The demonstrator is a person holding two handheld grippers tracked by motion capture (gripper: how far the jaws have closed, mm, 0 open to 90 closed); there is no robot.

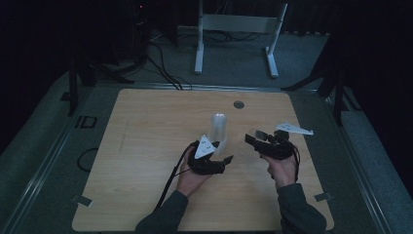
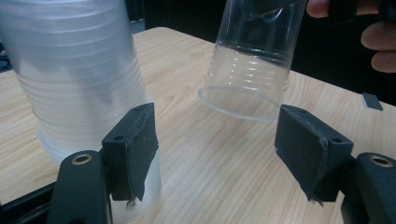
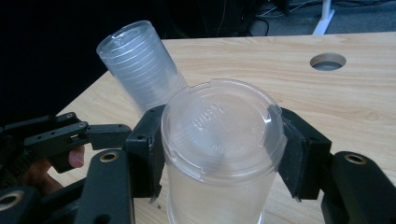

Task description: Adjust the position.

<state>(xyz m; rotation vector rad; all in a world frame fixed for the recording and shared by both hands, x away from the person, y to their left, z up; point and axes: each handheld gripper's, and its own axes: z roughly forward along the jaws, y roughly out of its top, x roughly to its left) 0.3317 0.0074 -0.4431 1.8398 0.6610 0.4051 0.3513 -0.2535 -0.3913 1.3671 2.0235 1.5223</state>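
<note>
Separation of one clear plastic cup from the inverted stack of translucent plastic cups is the step in hand, judged from how things lie.

High view: the cup stack [image 1: 218, 127] stands upright at the centre of the light wooden table [image 1: 146, 146], rims down. The left gripper [image 1: 221, 152] sits just below it in the frame, with its jaws at the stack's base. The right gripper [image 1: 253, 139] is right of centre, near the stack but apart from it. The frame is too dark to make out the single cup here.

Left gripper view: the stack [image 2: 74, 79] occupies the upper left, and the left pad touches its lower wall. The right pad stands well clear, so the jaws are parted and clamp nothing. The single clear cup [image 2: 250, 70] hangs at upper centre, mouth down and tilted, its rim off the table.

Right gripper view: both pads press the single cup's [image 3: 222, 140] sides just under its closed base, a firm hold. The stack [image 3: 140, 77] leans at upper left.

Procedure: keep the right grip light, since thin walls buckle readily. Carry the cup clear of the stack before lowering it. Level the rim before setting it down. Keep the left gripper beside the stack so that it cannot tip.
</note>
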